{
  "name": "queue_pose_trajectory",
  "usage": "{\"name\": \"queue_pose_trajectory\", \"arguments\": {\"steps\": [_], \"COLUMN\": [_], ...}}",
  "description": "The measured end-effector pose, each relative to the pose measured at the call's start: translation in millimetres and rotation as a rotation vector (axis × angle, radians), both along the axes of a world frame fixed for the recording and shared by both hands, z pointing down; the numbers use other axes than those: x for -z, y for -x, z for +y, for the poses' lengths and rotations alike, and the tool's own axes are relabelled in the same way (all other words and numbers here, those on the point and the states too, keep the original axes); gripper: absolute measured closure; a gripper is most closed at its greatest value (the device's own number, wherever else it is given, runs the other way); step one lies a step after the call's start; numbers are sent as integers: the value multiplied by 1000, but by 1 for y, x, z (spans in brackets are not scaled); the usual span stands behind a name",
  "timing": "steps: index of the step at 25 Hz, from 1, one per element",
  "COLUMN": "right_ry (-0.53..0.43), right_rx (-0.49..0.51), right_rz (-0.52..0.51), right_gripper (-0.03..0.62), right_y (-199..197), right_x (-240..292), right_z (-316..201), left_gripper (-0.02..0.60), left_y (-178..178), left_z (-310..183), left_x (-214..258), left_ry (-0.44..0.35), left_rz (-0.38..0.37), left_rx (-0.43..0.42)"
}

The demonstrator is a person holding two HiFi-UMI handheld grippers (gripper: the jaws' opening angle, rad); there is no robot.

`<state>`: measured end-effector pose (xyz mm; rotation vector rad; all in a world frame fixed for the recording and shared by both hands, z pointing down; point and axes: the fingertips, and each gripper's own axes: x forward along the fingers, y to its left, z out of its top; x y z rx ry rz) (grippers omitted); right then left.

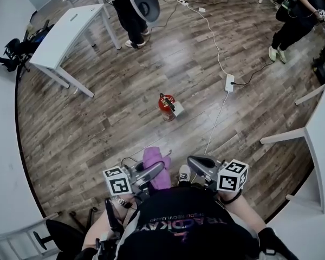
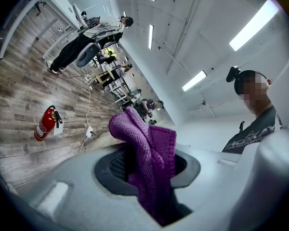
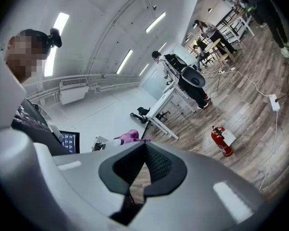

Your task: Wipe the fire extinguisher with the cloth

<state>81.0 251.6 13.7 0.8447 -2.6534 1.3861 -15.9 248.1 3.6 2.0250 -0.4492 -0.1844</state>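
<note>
Cloth (image 1: 153, 158) in left tool (image 1: 158, 170), fire extinguisher (image 1: 167, 107) well ahead

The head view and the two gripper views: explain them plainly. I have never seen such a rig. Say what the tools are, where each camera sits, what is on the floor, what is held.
No robot here: a person holds a two-jaw tool in each hand. The head view comes from a camera on that person's head, looking down. Each gripper view comes from a camera riding on one tool, looking along its jaws. The left gripper is closed on a purple cloth. The right gripper is shut and empty. On the wooden floor ahead stands a red fire extinguisher, upright, apart from both tools. A white power strip lies beyond it. Other people stand farther off.
</note>
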Motion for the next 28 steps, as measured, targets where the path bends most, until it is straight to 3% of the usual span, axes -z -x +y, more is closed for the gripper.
{"name": "queue_pose_trajectory", "arguments": {"steps": [8,17,28], "right_ry": [-5,-5,-17], "right_rx": [60,66,-41], "right_rz": [-3,6,51], "right_gripper": [589,589,589], "right_y": [-28,-22,23], "right_x": [-7,-9,-5], "right_z": [-9,-25,-69], "left_gripper": [462,463,463], "left_y": [-20,0,51], "left_z": [1,-7,-73], "left_x": [-2,-8,-9], "left_ry": [-5,4,-20], "left_rz": [-33,-36,-6], "left_rx": [55,106,13]}}
